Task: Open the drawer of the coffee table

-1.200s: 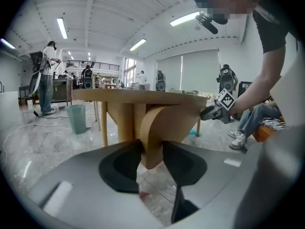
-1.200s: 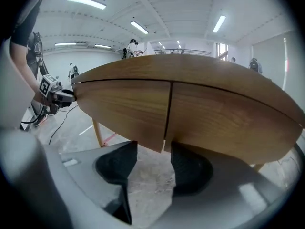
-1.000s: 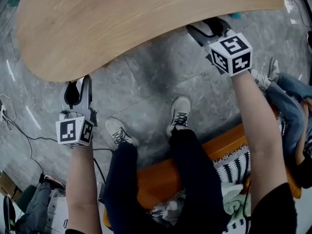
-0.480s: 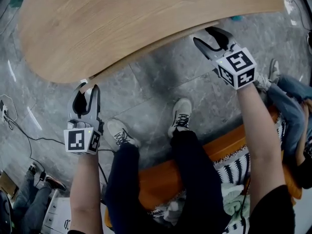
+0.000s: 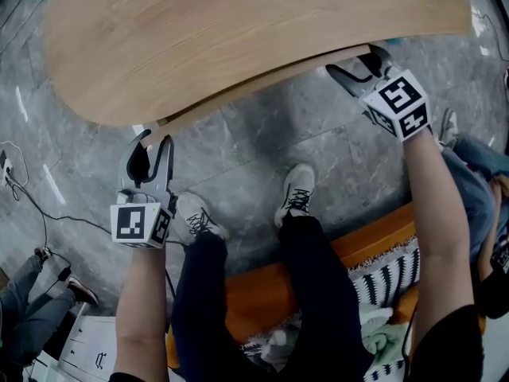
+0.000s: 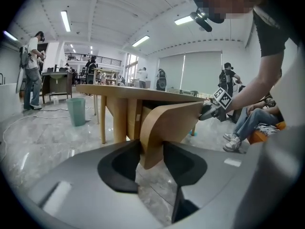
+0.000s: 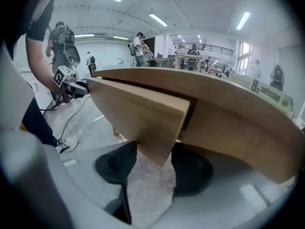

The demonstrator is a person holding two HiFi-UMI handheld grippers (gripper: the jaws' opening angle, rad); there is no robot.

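The drawer [image 5: 256, 86] stands pulled partly out from under the wooden surface [image 5: 238, 22], farther than a second ago, its curved front running lengthwise from the left tool [image 5: 153, 138] to the right tool [image 5: 367, 60]. Each tool clamps one end; the left tool's jaws have just eased slightly wider, with the wood between them.

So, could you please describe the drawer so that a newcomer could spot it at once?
Find the coffee table with the curved pale wood top. Just under its near edge runs the drawer front, a curved panel of the same wood and the only part that juts out past that edge.
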